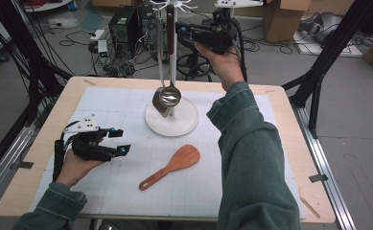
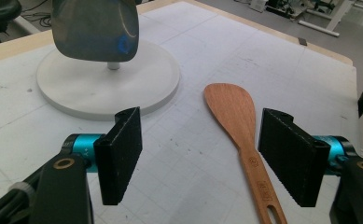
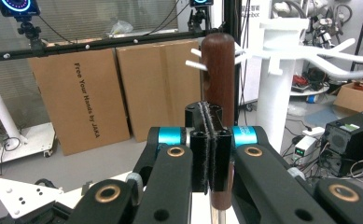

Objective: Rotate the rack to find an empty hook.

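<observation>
Round brown wooden ladle handle (image 3: 219, 74) behind shut right claw (image 3: 210, 154), left claw (image 2: 207, 158) apart above flat wooden spatula (image 2: 237, 121)

- One wooden spatula (image 1: 172, 166) lies on the surface, near its front edge.
- One white rack (image 1: 171, 117) stands toward the far edge, on a round base.
- Two metal utensils hang from it: one ladle (image 1: 169, 97) with a brown wooden handle and one steel turner (image 1: 158, 103).
- Two grippers: the left gripper (image 1: 119, 142), the right gripper (image 1: 180, 32).
</observation>
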Tool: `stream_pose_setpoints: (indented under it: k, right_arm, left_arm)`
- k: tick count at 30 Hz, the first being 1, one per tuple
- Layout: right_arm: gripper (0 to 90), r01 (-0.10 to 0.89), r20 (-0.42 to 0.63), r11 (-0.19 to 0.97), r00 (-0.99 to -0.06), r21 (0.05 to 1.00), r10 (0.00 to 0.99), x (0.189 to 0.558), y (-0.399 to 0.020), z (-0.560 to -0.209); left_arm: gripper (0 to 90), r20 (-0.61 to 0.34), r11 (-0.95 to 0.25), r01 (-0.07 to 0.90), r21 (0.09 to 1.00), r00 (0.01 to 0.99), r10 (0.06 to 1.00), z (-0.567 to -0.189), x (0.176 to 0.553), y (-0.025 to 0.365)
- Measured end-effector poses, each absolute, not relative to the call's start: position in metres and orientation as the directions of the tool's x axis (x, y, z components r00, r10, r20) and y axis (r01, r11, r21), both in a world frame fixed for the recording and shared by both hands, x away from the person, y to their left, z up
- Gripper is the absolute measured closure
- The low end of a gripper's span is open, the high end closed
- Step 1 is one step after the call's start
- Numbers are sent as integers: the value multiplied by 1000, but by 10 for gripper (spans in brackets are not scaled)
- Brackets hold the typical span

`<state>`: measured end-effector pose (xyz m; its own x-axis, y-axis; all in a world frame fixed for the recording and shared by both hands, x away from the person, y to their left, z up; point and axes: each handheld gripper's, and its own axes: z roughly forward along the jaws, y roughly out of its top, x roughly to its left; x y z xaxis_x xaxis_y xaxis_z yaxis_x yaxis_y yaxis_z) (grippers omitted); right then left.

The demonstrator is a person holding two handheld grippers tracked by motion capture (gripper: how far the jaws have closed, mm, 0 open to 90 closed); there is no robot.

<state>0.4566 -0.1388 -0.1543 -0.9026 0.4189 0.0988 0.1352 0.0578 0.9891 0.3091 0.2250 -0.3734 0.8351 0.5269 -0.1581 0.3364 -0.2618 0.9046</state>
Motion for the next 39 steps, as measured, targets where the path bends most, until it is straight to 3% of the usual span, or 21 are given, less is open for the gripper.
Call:
stream_pose_setpoints:
  k: [39]
  right_arm:
    - [899,109,74,57,-901,992,428,459,-122,-137]
  left_arm:
    - [310,-158,-258,336,906,833,530,-373,309,228]
